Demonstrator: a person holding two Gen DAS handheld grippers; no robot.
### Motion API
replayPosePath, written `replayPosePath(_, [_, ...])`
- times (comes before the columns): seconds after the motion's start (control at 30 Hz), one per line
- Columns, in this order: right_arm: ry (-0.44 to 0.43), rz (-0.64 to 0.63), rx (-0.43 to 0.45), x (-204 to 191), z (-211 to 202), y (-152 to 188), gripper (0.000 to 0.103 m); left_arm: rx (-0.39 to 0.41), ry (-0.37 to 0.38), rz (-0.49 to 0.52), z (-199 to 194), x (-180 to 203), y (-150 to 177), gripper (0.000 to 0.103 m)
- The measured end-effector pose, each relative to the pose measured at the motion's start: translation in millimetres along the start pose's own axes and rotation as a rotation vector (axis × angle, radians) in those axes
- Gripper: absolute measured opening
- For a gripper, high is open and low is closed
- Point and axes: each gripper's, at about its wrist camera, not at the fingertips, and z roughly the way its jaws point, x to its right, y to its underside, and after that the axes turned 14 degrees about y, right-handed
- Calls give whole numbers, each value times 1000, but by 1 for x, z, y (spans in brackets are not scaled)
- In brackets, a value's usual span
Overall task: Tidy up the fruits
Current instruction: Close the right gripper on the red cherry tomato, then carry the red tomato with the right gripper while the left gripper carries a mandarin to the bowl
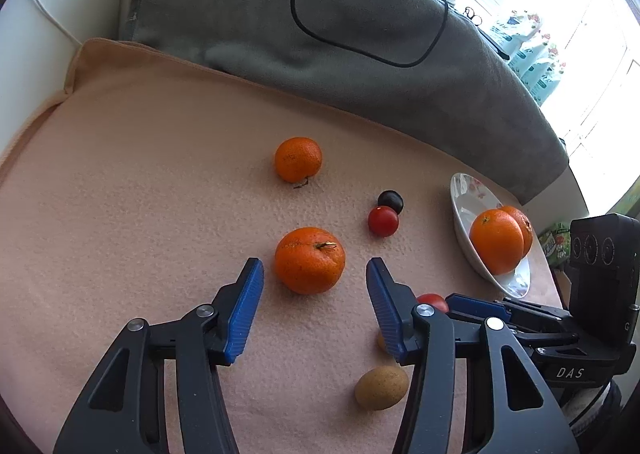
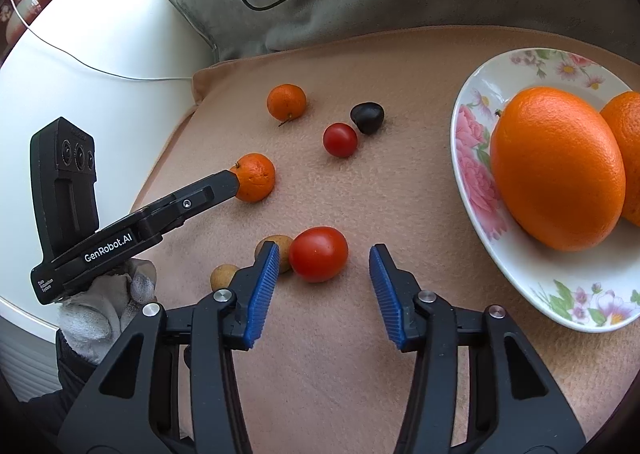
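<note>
Near mandarin [image 1: 309,260] sits loose on peach cloth [image 1: 140,213], left gripper [image 1: 315,274] spread wide just short of it to straddle it, right gripper [image 2: 324,268] likewise released around red tomato [image 2: 318,254], floral plate [image 2: 480,189] with two oranges [image 2: 556,165] likely destination.

Peach blanket [image 1: 120,213]: soft cloth, nubby matt pile. Grey cushion [image 1: 240,5] along its far edge: brushed, suede-like fabric, matt. Plate [image 2: 472,141] at the right edge: glazed ceramic, glossy, printed flowers. Oranges [image 2: 556,165] on it: pebbled, waxy sheen. Mandarin [image 1: 309,260]: dimpled, duller, speckled skin. Tomato [image 2: 318,254]: smooth, shiny. Brown fruit [image 1: 381,388]: matt, finely speckled. Left gripper [image 1: 315,308] and right gripper [image 2: 324,294]: black matt plastic, ribbed blue pads [image 1: 244,318], bright metal rivets.
</note>
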Motion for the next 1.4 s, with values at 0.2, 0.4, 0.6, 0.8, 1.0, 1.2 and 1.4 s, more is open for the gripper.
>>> replayPosePath(0.2, [-14, 11, -14, 0, 6, -3, 44, -11, 5, -20, 5, -5, 0, 52])
replayPosePath(0.4, [-16, 13, -25, 2, 9, -1, 43, -17, 8, -34, 9, -9, -1, 45])
replayPosePath(0.6, [-23, 14, -28, 3, 11, 1, 41, -20, 1, -35, 12, -11, -2, 42])
replayPosePath(0.8, [-19, -16, -26, -2, 10, 5, 35, -17, 5, -25, 13, -9, -2, 38])
replayPosePath(1.0, [-14, -12, -13, -2, 6, 7, 35, -9, 11, -33, 11, -10, -2, 37])
replayPosePath(1.2, [-11, 2, 24, 4, -8, 9, 35, 0, 18, -31, 8, -7, -2, 37])
replayPosePath(1.4, [-6, 9, 62, 10, -25, 9, 35, 9, 38, -21, 5, 3, -5, 37])
